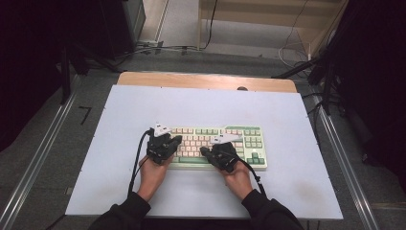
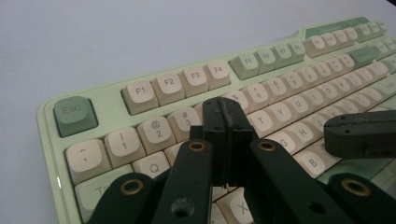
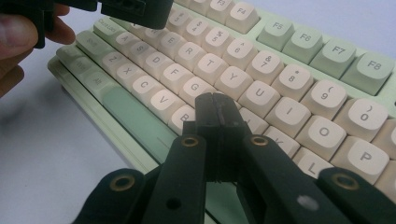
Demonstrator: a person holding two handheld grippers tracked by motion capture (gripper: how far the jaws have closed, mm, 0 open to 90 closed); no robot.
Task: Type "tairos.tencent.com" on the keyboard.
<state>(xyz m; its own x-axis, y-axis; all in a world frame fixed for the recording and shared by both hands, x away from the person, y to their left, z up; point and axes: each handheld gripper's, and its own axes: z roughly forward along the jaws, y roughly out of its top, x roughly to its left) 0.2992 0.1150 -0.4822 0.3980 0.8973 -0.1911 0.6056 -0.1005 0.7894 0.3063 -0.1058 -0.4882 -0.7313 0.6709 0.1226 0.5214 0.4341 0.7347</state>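
Both grippers closed and poised over the keyboard (image 1: 215,146), ready for key presses

My left gripper (image 2: 223,122) hangs shut and empty above the number row near key 4; my right gripper (image 3: 217,114) is shut and empty over the B–N area. The keyboard lies mid-worktop (image 1: 143,103). Next move, I judge: lower one closed tip squarely onto a single key; neighbouring keycaps crowd close, and the grippers sit near each other

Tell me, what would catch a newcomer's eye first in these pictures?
Probably the pastel green and cream keyboard, lying near the middle of the pale table. Next, the two black tools held over it: the left gripper above the keyboard's left letter keys and the right gripper near the middle of the keys. Both have their fingers pressed shut, with nothing between them.
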